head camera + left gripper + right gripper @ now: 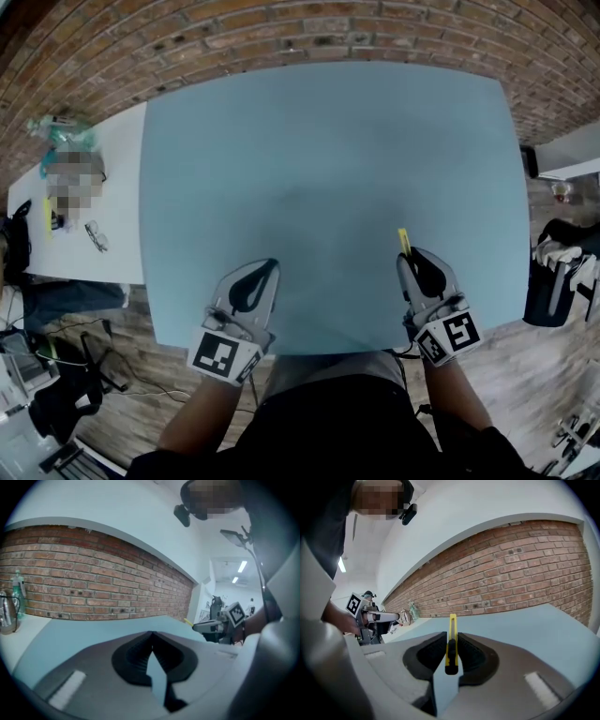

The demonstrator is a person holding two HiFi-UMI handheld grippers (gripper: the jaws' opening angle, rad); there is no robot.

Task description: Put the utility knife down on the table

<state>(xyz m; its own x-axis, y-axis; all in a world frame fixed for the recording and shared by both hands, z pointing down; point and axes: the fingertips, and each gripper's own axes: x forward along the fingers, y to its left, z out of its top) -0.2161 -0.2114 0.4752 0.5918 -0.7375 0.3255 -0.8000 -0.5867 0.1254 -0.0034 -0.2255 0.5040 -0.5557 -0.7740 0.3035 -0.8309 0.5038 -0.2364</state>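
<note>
A slim yellow and black utility knife stands on edge between the jaws of my right gripper, which is shut on it. In the head view the knife's yellow tip sticks out past the right gripper, above the near right part of the light blue table. My left gripper hovers over the near left part of the table, its jaws touching at the tips with nothing between them. The left gripper shows the same in its own view.
A brick wall runs behind the blue table. A white side table at the left holds glasses, a bottle and small items. A dark bag sits on the floor at the right. Cables and gear lie on the floor at the lower left.
</note>
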